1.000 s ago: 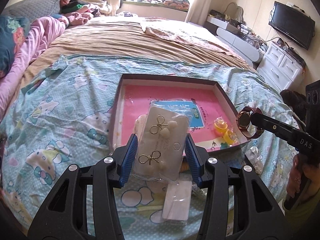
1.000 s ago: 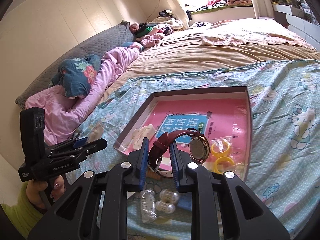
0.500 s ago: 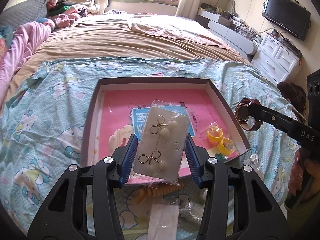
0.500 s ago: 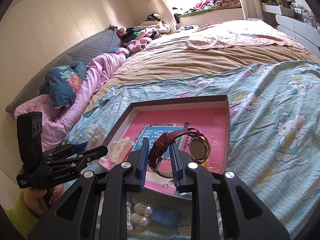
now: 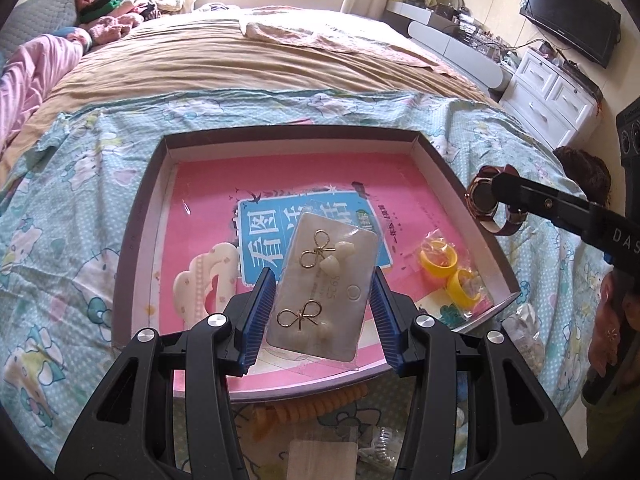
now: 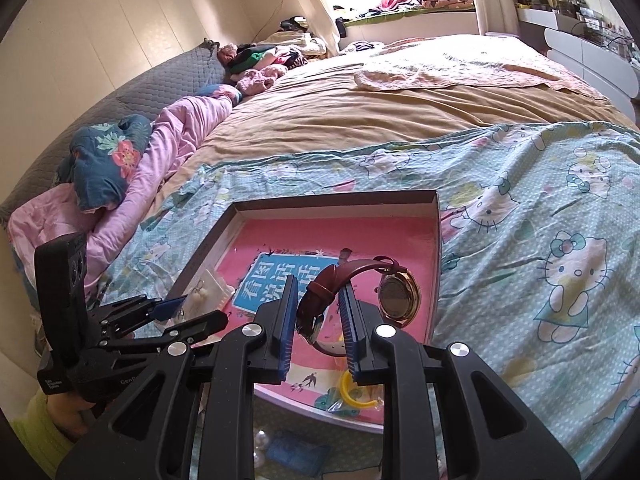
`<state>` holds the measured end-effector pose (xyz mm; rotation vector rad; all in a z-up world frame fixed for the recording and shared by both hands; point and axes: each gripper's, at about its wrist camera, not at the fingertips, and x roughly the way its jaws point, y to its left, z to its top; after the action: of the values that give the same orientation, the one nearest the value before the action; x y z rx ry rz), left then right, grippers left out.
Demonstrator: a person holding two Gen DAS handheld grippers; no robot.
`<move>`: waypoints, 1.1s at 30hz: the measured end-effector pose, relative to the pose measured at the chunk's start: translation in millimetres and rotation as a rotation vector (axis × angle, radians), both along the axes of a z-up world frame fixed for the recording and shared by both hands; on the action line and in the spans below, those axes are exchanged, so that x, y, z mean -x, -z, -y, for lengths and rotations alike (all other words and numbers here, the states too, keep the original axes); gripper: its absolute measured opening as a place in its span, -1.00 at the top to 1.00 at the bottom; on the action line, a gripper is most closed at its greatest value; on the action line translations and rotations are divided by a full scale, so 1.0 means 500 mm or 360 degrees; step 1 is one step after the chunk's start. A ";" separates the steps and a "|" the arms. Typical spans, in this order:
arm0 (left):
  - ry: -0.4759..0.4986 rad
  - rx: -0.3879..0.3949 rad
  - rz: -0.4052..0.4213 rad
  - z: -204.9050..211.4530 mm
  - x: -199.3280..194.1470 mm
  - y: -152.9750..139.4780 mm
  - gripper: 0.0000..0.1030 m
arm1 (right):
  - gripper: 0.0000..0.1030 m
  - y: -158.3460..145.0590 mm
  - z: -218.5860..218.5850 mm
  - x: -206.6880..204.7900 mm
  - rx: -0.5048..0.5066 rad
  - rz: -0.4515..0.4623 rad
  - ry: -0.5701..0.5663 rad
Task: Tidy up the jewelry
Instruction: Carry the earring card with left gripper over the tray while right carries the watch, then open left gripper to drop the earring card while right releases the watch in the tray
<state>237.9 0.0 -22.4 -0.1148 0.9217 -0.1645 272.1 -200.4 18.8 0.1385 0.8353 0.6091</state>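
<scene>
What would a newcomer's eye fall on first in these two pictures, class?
First, the earring card with two gold bow earrings, clamped in the left gripper above the pink-lined tray on the bed. Next, the watch with a dark red strap, held by its strap in the right gripper over the tray's right side. Yellow rings in a clear bag lie in the tray's near right corner.

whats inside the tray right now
In the tray: a pink book and bagged yellow rings. The earring card held above hides part of the book.
</scene>
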 end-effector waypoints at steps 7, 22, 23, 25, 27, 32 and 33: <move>0.0031 -0.0012 -0.0049 0.011 -0.009 0.030 0.23 | 0.61 0.019 -0.023 -0.021 0.0078 -0.0004 -0.0011; 0.0032 -0.0024 -0.0094 0.013 -0.016 0.058 0.23 | 0.61 0.083 -0.024 -0.055 0.0168 -0.0095 0.0037; 0.0030 -0.0023 -0.0095 0.013 -0.016 0.058 0.23 | 0.61 0.085 -0.025 -0.056 0.0171 -0.0092 0.0037; 0.0023 -0.0020 -0.0098 0.011 -0.016 0.059 0.18 | 0.61 0.086 -0.028 -0.056 0.0175 -0.0090 0.0038; 0.0019 -0.0018 -0.0094 0.008 -0.014 0.057 0.14 | 0.61 0.087 -0.029 -0.056 0.0170 -0.0093 0.0041; 0.0014 -0.0011 -0.0085 0.007 -0.017 0.049 0.02 | 0.61 0.089 -0.028 -0.061 0.0163 -0.0101 0.0050; 0.0012 -0.0012 -0.0084 0.006 -0.016 0.047 0.01 | 0.60 0.088 -0.027 -0.061 0.0161 -0.0103 0.0054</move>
<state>245.9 -3.1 -46.1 -0.1091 0.9753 -0.1655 302.5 -186.8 -25.5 0.0806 0.9228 0.5320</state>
